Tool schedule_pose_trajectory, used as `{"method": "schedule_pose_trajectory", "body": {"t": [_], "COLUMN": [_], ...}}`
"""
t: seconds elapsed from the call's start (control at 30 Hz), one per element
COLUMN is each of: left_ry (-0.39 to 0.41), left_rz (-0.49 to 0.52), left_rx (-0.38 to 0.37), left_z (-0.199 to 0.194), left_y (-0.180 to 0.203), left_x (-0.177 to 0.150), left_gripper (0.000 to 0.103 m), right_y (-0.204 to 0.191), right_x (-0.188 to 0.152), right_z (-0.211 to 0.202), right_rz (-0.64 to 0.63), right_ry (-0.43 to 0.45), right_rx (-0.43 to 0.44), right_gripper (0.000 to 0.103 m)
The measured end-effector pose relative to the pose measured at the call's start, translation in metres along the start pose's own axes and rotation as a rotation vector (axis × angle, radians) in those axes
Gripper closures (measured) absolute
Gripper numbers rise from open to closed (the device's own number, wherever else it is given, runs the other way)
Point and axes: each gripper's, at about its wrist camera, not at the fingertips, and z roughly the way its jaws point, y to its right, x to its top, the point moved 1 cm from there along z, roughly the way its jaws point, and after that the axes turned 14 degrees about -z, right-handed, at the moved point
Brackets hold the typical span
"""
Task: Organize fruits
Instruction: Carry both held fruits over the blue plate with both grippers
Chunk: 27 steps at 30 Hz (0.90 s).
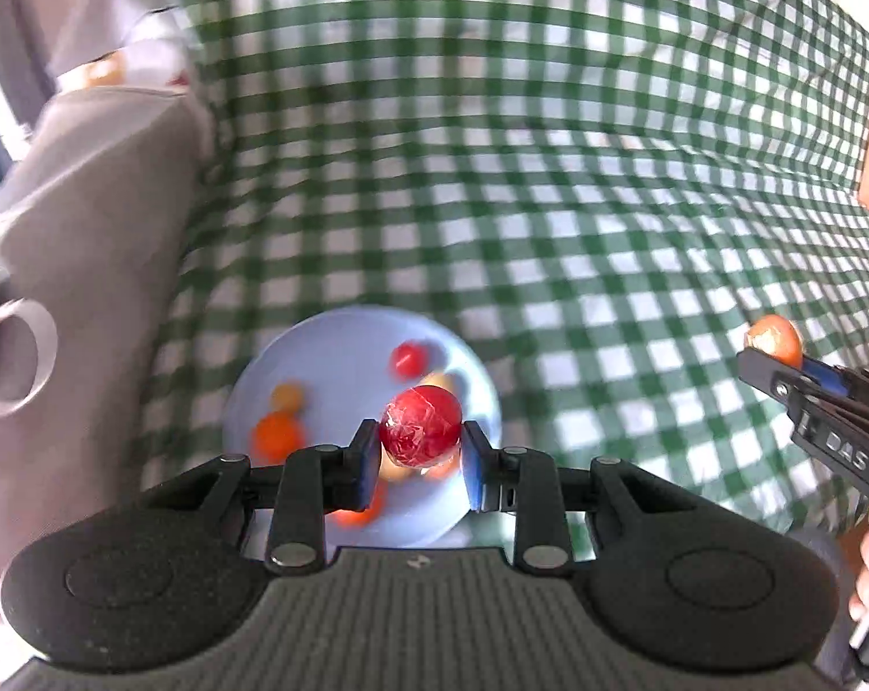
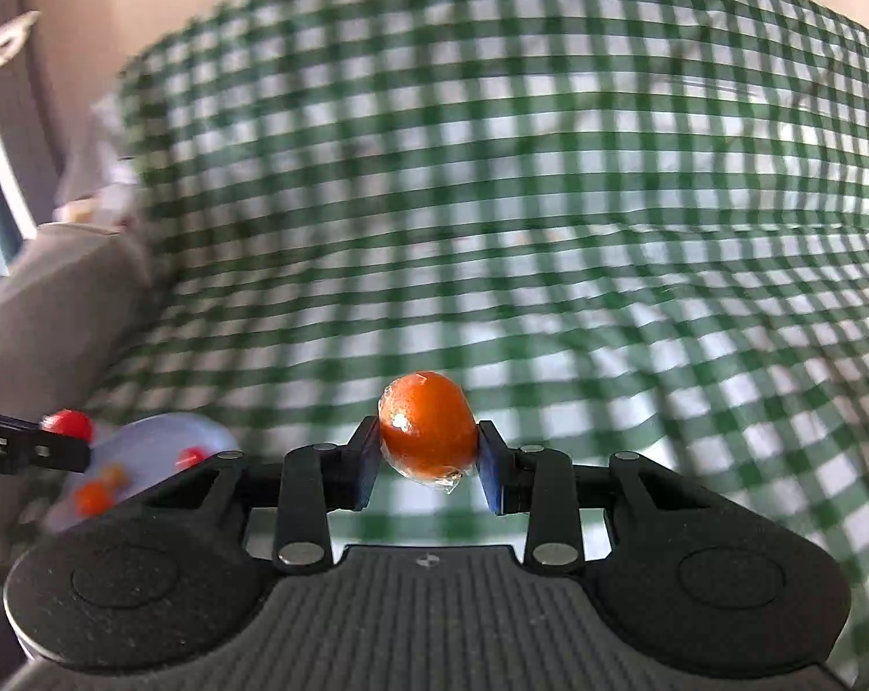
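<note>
My left gripper (image 1: 420, 452) is shut on a red fruit (image 1: 420, 426) wrapped in clear film, held above a pale blue plate (image 1: 330, 357). The plate holds several small red and orange fruits, such as a red one (image 1: 407, 358) and an orange one (image 1: 277, 433). My right gripper (image 2: 425, 460) is shut on an orange fruit (image 2: 425, 429) in clear film, above the checked cloth. In the left wrist view the right gripper (image 1: 780, 357) shows at the right edge with its orange fruit (image 1: 774, 337). In the right wrist view the plate (image 2: 146, 443) lies at the lower left.
A green and white checked cloth (image 1: 549, 173) covers the table. A grey cushion or sofa arm (image 1: 88, 201) stands to the left of the plate, with a roll of tape (image 1: 14, 365) beside it. White bags with fruit (image 1: 117, 57) lie at the far left.
</note>
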Motion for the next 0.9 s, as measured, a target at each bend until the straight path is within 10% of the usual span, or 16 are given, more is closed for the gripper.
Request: {"method": "schedule_pose_trajectory", "body": {"t": [0.37,0.9], "left_ry": [0.057,0.078], "left_rz": [-0.088,-0.145], "left_rx": [0.040,0.010], "left_z": [-0.078,-0.104], "left_y": [-0.078,-0.108], "left_x": [-0.054,-0.085], "left_gripper": [0.070,0.070], "right_y": [-0.119,-0.191], "right_x": [-0.009,-0.030], "right_z": [-0.108,-0.151], "right_rz": [-0.099,-0.277], "right_ry": [0.030,0.011], "right_rx": [0.158,0.208], "right_gripper": [0.066,0.066]}}
